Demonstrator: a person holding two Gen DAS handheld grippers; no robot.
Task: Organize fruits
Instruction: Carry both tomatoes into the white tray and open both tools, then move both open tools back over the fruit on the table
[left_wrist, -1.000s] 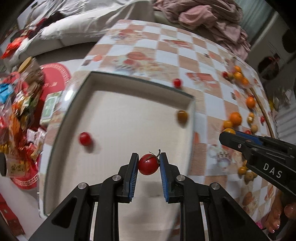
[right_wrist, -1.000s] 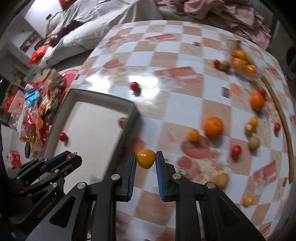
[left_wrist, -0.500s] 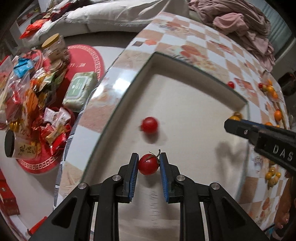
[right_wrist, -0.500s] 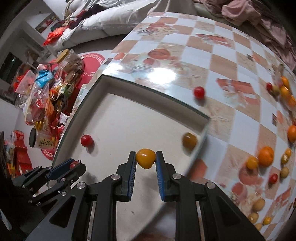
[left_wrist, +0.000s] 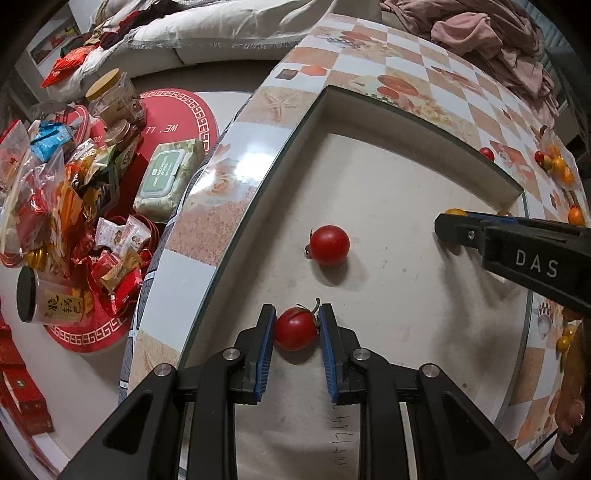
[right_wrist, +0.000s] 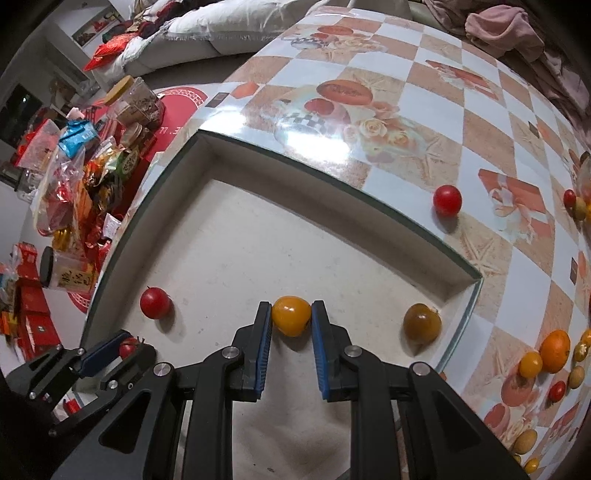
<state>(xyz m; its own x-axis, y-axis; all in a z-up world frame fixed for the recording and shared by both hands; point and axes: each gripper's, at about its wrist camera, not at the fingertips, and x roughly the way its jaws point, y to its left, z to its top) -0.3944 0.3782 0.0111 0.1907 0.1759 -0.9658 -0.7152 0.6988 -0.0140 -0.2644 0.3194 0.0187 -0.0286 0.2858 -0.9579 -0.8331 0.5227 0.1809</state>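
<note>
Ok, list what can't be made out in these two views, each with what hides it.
- Left wrist view: the yellow tomato held by the right gripper shows only a sliver behind the finger.
- Right wrist view: the red tomato in the left gripper is mostly covered by its fingers.
- Both views: whether either held tomato touches the tray floor.
- Right wrist view: fruits at the right edge are cut off.

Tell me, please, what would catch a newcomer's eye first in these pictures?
Probably the two fruits pinched above the shallow beige tray: the left tongs grip a round red tomato, and the right tongs grip a yellow-orange tomato. Next, a loose red tomato lies just ahead in the tray, and a brownish tomato sits near its right corner.
</note>
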